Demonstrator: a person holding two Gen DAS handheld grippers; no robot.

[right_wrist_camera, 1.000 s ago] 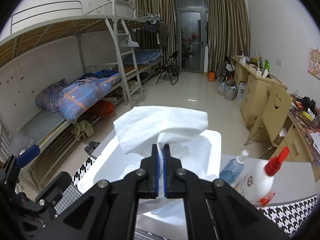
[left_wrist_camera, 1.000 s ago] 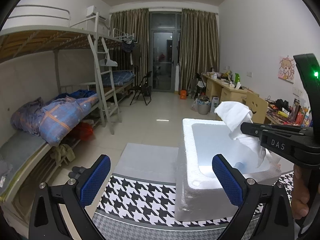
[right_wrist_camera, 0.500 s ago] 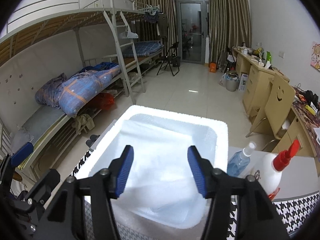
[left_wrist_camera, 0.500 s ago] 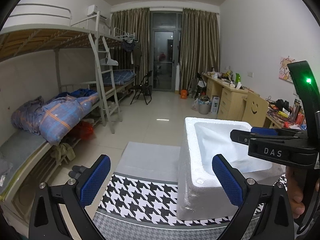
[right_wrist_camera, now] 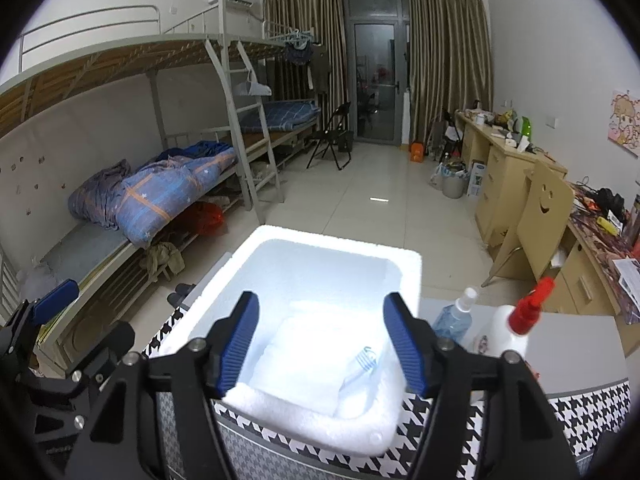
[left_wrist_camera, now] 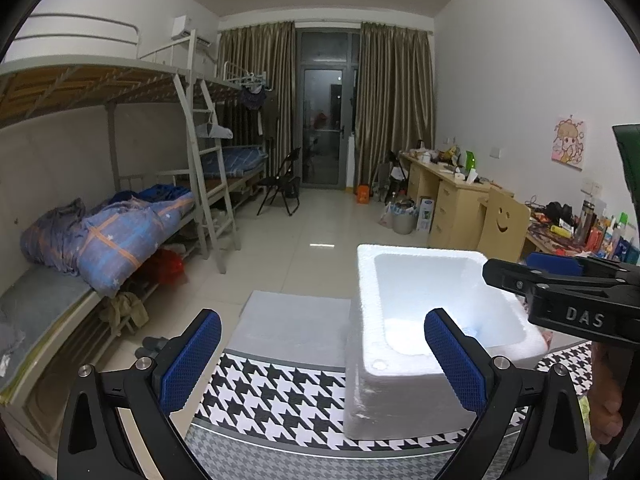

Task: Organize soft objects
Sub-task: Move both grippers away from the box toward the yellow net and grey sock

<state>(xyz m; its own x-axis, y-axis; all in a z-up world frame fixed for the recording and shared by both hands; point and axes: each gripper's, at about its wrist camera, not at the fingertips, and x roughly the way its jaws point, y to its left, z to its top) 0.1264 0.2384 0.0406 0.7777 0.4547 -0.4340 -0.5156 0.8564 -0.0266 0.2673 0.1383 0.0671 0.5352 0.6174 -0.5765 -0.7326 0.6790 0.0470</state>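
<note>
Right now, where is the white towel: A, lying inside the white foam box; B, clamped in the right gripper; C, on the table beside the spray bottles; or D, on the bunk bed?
A: the right wrist view shows the white towel lying on the floor of the white foam box, while the right gripper hangs above it with opening jaws and nothing between them.

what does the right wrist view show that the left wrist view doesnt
Only the right wrist view looks down into the foam box to its floor, where a white towel lies beside a clear packet with blue stripes. It also shows two spray bottles, one clear blue and one white with a red nozzle.

Only the left wrist view shows the grey mat lying left of the box, and the right gripper from the side.

Both show the white foam box on the houndstooth cloth, the bunk beds, and each gripper's jaws apart; the right gripper's are opening, gripping nothing.
</note>
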